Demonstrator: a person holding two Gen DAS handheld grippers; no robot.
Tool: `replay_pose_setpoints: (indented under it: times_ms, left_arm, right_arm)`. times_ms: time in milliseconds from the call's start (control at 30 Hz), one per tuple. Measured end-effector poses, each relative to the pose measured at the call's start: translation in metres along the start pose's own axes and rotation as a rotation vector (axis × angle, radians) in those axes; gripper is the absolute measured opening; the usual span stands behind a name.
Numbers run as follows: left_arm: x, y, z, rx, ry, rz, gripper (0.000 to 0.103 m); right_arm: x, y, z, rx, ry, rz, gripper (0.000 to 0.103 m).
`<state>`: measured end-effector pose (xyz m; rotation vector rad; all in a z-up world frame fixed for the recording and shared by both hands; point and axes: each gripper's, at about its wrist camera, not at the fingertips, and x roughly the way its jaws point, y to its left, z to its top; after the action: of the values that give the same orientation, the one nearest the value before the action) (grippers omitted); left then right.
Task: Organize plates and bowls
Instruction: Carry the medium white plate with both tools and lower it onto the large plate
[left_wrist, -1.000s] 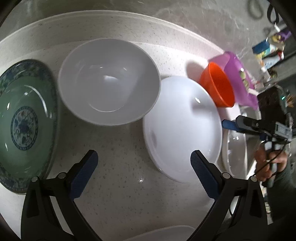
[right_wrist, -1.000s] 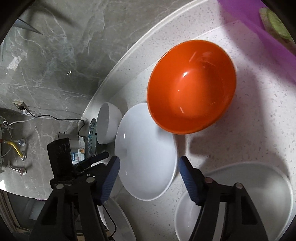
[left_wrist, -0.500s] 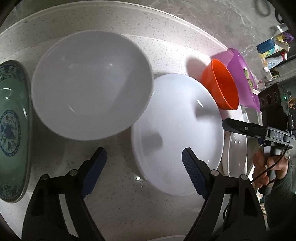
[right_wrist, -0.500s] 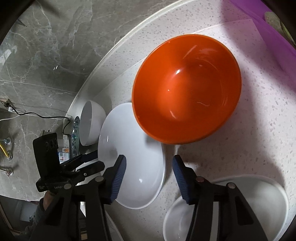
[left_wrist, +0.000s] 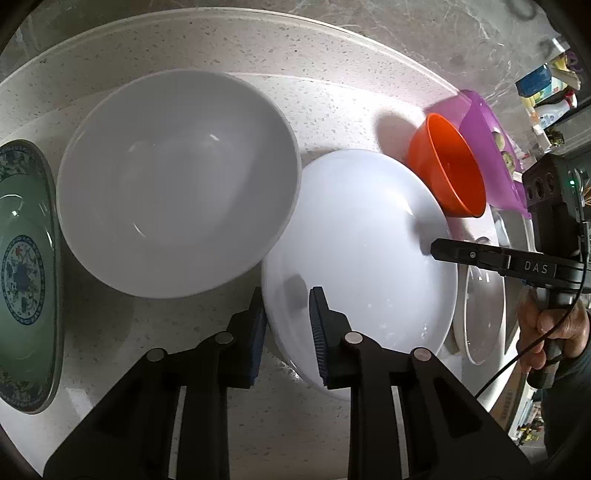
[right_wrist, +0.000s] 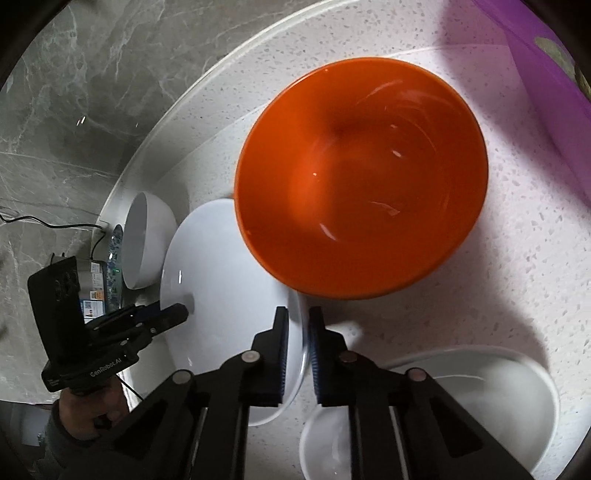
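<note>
A white plate (left_wrist: 365, 251) lies on the speckled counter between a large white bowl (left_wrist: 177, 181) and an orange bowl (left_wrist: 450, 173). My left gripper (left_wrist: 288, 325) is shut on the plate's left rim. My right gripper (right_wrist: 297, 332) is shut on the same plate's (right_wrist: 221, 280) opposite rim, just below the orange bowl (right_wrist: 362, 177). The right gripper also shows in the left wrist view (left_wrist: 443, 251), the left one in the right wrist view (right_wrist: 173, 314).
A green patterned plate (left_wrist: 26, 273) lies at the far left. A purple tub (left_wrist: 487, 147) stands behind the orange bowl. Another white dish (right_wrist: 480, 402) sits at the lower right beside my right gripper. A marble wall backs the counter.
Both grippers have closed from open onto opposite rims of the white plate. Both cameras have moved in closer to the dishes.
</note>
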<state>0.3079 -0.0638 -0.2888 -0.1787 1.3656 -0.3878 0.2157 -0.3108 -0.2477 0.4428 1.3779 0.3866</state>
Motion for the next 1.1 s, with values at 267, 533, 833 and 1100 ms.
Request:
replay_pose_setpoints:
  times_ms: [267,533,833,1100]
  left_arm:
    - [-0.002,-0.003,-0.002,0.005,-0.004,0.012,0.020]
    - [-0.026,-0.009,-0.013,-0.001,-0.030,0.001,0.020]
    - [-0.095,-0.015,-0.072,-0.012,-0.090,0.008,0.020]
    - [-0.145,0.012,-0.184,-0.139,-0.126,0.051,0.020]
  right_arm:
    - [-0.002,0.006,-0.001,-0.013,-0.022,-0.032,0.009]
    - [-0.012,0.014,-0.010,-0.011,-0.039,-0.023,0.009]
    - [-0.040,0.048,-0.046,-0.065,-0.041,0.032,0.009]
    - [-0.037,0.111,-0.112,-0.199,0.040,0.087,0.009]
